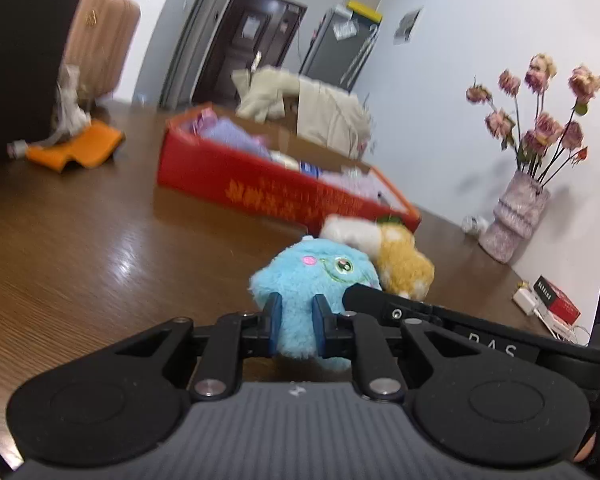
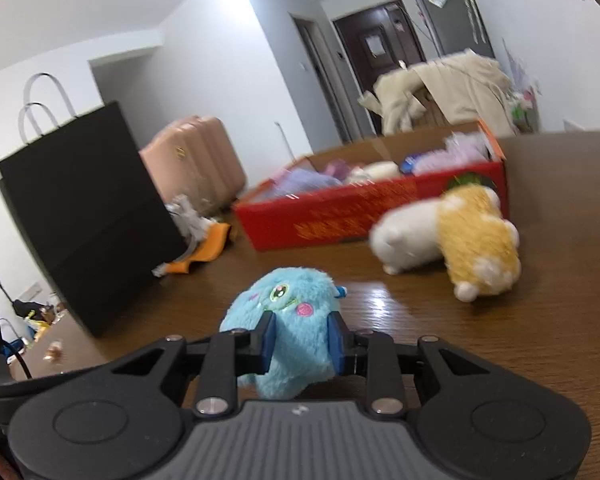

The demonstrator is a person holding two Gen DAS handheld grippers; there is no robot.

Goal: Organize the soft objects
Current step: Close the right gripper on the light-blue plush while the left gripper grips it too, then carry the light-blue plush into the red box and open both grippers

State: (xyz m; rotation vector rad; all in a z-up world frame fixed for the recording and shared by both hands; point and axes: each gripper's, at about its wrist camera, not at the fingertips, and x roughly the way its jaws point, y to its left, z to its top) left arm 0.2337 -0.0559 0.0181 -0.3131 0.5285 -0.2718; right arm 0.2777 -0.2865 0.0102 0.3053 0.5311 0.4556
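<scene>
**Two grippers clamping one blue plush toy**

While both grippers are pinching the same blue plush toy [image 1: 320,276], the pick-up step appears to be underway. The left gripper [image 1: 297,330] is squeezing its lower body; the right gripper [image 2: 302,342] is clenching it from the other side. Ahead of both, a red box [image 2: 340,216] is sitting open with soft things inside. Next, the toy likely needs carrying forward over the box wall. Counted: one blue toy, one yellow-and-white plush toy [image 2: 452,240] lying ahead beside the box, one box.
</scene>
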